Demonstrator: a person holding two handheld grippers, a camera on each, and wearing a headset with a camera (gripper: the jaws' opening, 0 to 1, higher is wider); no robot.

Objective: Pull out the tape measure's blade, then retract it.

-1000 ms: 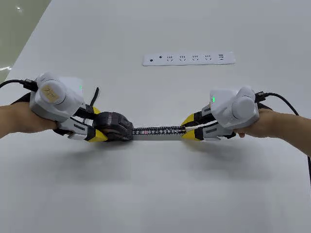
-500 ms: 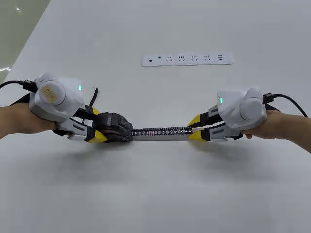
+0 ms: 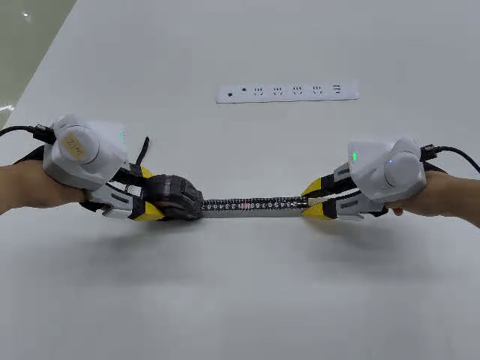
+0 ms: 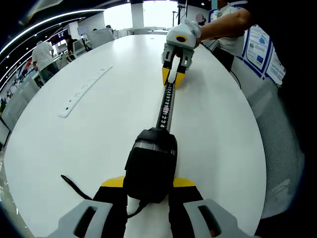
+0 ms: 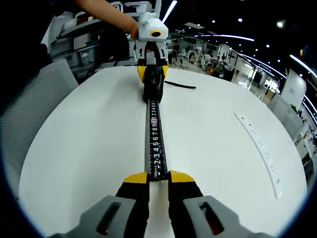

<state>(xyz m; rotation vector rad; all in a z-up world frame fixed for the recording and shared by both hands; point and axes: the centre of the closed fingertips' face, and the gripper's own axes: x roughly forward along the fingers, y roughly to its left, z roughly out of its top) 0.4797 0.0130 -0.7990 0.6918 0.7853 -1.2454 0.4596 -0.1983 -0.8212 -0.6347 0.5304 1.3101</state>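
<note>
On table (image 3: 240,300), left tool (image 3: 154,193) gripping tape measure (image 3: 176,196), right tool (image 3: 312,200) pinching blade (image 3: 255,203)

My head view looks forward and down on the white counter (image 3: 240,300) from close above. The left gripper view sits low behind the tape measure (image 4: 151,163), facing along its blade (image 4: 166,106) to the right gripper (image 4: 173,79). The right gripper view faces back at the left gripper (image 5: 152,73). All three share the blade.
</note>
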